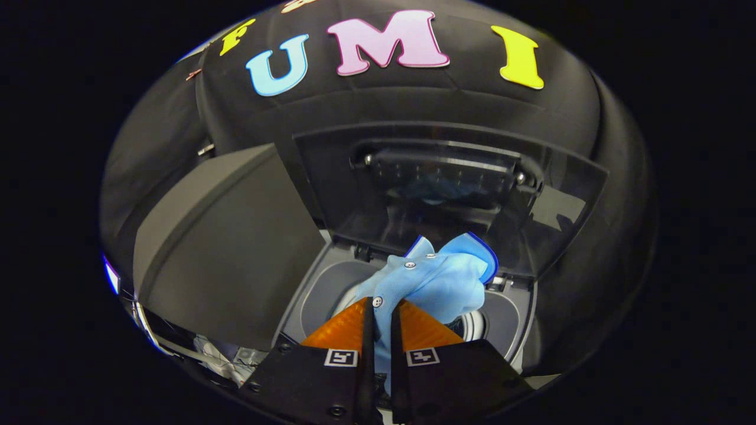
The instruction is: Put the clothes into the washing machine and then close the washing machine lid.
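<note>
A light blue shirt [434, 283] with white buttons and a dark blue collar edge hangs from my gripper [381, 310], whose fingers are shut on its cloth. The shirt dangles over the round opening of the washing machine [331, 289], just ahead of the fingers. The machine's dark glass lid [449, 177] stands raised behind the opening and mirrors a bit of the blue cloth. The drum's inside is mostly hidden by the shirt and the fingers.
A large grey panel [224, 248] rises to the left of the opening. Below it lies some pale crumpled cloth [221, 354]. The grey rim of the machine's top [514, 319] curves round the right side of the opening.
</note>
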`<state>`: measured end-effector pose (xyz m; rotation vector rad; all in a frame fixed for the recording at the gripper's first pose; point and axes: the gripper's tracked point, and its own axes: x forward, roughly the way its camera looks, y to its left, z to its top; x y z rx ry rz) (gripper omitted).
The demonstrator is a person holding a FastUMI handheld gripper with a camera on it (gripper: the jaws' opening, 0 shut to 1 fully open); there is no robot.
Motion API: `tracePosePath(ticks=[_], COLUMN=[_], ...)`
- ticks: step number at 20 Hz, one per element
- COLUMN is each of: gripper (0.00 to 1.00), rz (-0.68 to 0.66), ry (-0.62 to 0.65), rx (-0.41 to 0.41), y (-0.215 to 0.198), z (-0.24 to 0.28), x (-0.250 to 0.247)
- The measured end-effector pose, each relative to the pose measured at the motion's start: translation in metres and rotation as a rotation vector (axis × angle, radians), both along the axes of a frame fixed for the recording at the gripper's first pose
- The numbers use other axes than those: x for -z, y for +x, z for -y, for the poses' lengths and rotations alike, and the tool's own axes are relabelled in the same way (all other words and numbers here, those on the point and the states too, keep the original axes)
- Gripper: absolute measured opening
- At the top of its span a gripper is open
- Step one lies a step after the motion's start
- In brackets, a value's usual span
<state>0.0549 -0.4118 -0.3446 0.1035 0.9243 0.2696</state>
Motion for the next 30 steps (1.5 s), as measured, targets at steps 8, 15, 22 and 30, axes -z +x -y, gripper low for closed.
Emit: tracePosePath(ticks=[8,15,22,30], gripper=[0.1,0.1,0.1,0.99], rz=[-0.097,-0.153,-0.187,-0.113], ry=[-0.047,-0.077,-0.083,-0.08], rx=[-0.028,-0.051,-0.036,-0.005], y=[-0.009,-0.02,-0.029,-0.015], z=[-0.002,-0.004,-0.002,0.002], x=[0.069,0.105,0.126,0.114])
